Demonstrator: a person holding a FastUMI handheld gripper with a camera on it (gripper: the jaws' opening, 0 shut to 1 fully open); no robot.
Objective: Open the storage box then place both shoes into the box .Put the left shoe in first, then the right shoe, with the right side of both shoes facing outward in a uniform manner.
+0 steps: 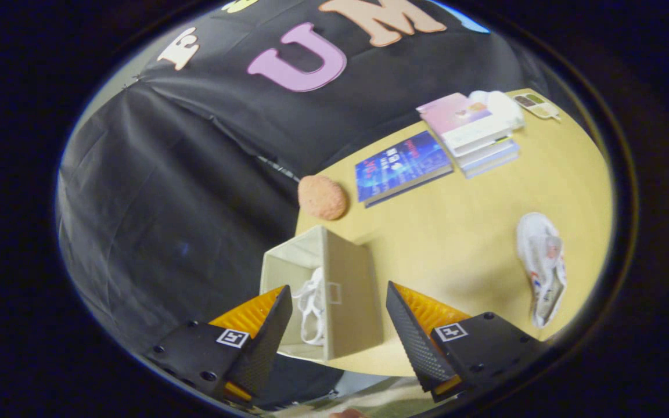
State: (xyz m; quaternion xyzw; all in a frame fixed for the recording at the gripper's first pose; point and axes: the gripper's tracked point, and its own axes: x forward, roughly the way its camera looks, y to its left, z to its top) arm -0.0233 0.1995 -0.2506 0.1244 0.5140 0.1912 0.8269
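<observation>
A beige fabric storage box (346,290) stands open at the table's corner, just ahead of my fingers and between them. Inside it lies a white shoe (311,305), its laces showing over the rim. A second white shoe (540,267) lies on the table beyond my right finger, well apart from the box. My gripper (337,302) hangs above the box, open, with nothing between its fingers.
On the yellow table (462,232) lie an orange sponge-like lump (323,197) beyond the box, a blue book (401,165), a stack of books (471,130), a white object (503,104) and a small palette (538,105). The table edge runs close beside the box.
</observation>
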